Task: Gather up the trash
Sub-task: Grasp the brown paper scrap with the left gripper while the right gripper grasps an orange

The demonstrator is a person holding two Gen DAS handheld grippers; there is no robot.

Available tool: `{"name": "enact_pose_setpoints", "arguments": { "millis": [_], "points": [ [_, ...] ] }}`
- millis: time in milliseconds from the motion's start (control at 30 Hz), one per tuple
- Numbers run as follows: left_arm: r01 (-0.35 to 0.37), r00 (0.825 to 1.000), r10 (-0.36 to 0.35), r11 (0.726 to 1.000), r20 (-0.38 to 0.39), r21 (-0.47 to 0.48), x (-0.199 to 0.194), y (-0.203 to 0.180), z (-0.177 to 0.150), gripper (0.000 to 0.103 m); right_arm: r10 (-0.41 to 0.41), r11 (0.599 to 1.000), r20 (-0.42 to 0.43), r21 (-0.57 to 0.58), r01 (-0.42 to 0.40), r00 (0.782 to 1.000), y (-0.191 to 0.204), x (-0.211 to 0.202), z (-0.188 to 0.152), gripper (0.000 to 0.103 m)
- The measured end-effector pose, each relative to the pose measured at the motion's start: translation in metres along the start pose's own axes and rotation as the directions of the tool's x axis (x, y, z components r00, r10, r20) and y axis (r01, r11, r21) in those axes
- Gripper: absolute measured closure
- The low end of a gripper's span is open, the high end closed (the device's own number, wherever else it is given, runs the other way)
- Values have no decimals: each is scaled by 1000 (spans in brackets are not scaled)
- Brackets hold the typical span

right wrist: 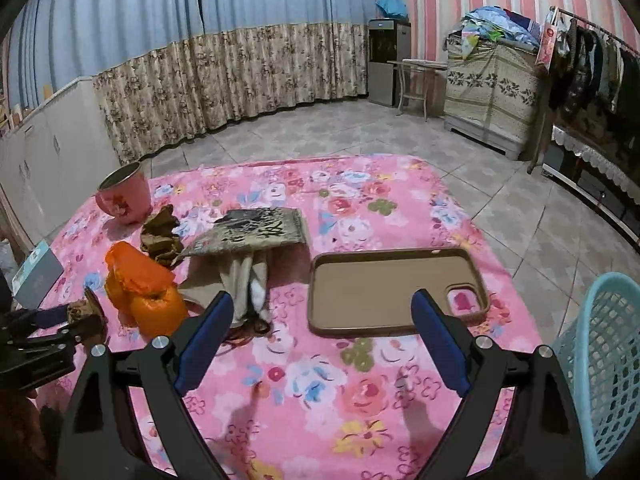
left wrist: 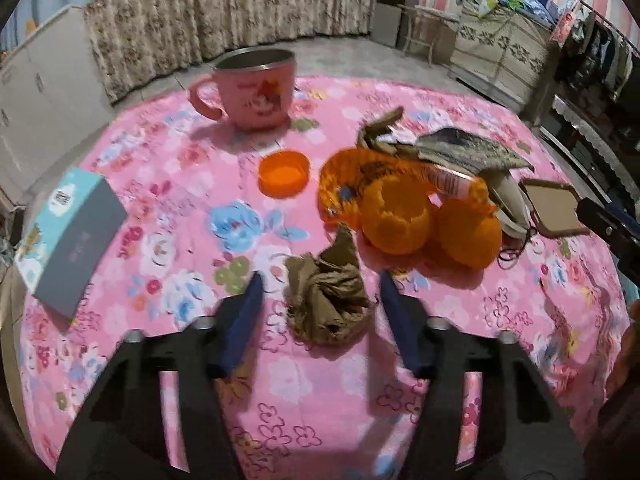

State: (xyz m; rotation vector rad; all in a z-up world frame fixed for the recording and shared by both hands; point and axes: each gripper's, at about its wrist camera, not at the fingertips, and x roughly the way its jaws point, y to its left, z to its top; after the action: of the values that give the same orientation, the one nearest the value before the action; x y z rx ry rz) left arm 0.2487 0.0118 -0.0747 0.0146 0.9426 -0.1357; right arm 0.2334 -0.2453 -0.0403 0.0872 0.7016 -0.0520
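Observation:
A crumpled brown paper wad (left wrist: 326,298) lies on the pink floral tablecloth (left wrist: 172,184) between the fingers of my left gripper (left wrist: 320,284), which is open around it. A second brown paper wad (left wrist: 380,130) lies farther back; it also shows in the right wrist view (right wrist: 160,236). My right gripper (right wrist: 322,304) is open and empty above the cloth, just in front of a brown phone case (right wrist: 388,288). The left gripper (right wrist: 76,316) shows at the left edge of the right wrist view, with the wad between its fingers.
Oranges (left wrist: 430,220) sit in an orange bag, with an orange lid (left wrist: 284,174), a pink mug (left wrist: 250,86), a grey-blue box (left wrist: 72,236), a patterned pouch (right wrist: 256,230) and a banana-like item (left wrist: 506,196). A light blue mesh basket (right wrist: 600,364) stands at the table's right edge.

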Motion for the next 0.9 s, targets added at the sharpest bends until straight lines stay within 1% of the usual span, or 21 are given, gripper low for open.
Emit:
{"name": "enact_pose_setpoints", "arguments": {
  "millis": [33,100,167,200,233,300,333,400,500,633,767,800,833,900],
  "points": [
    [16,1000,-16,1000,-5,9,1,-2,0,65,-2,1000,-1,-18,2,1000,4,0,-1,14],
    [8,1000,-8,1000,2,19,-1,-4,-1,66,0,999,-10,-44,-1,1000,13,3,-4,14],
    [-2,1000,1,1000,30,25,-6,-4,-1,66,17,999,-22,-51,-18,1000,20,6,-6,14],
    [-16,999,14,999,51,30,-11,-3,-1,66,27,998,-28,-56,-28,999,24,7,-7,14],
    [-43,995,39,998,92,38,-19,-2,-1,66,39,997,-36,-65,-41,999,31,9,-9,14],
    [-82,986,75,996,146,39,-32,2,0,66,56,994,-54,-87,-61,997,43,13,-12,14],
    [-95,982,88,995,166,32,-37,5,0,66,67,992,-64,-99,-73,996,50,15,-14,14],
    [-96,978,92,995,190,14,-46,12,3,66,90,989,-82,-108,-99,993,62,18,-16,14],
    [-88,975,86,996,207,4,-54,19,7,66,117,985,-93,-115,-127,989,75,20,-16,14],
    [-126,969,114,991,220,40,-54,28,11,66,141,980,-125,-123,-156,982,92,31,-18,14],
    [-111,974,104,994,201,24,-46,41,13,66,136,977,-139,-147,-156,981,106,43,-18,16],
    [-109,975,102,994,195,24,-44,42,13,66,137,976,-136,-152,-158,981,107,44,-17,22],
    [-110,976,103,993,191,30,-42,43,13,66,142,974,-137,-154,-163,980,109,44,-17,35],
    [-112,975,102,993,196,42,-44,41,11,66,166,970,-144,-152,-187,976,109,43,-17,51]
  ]
}}
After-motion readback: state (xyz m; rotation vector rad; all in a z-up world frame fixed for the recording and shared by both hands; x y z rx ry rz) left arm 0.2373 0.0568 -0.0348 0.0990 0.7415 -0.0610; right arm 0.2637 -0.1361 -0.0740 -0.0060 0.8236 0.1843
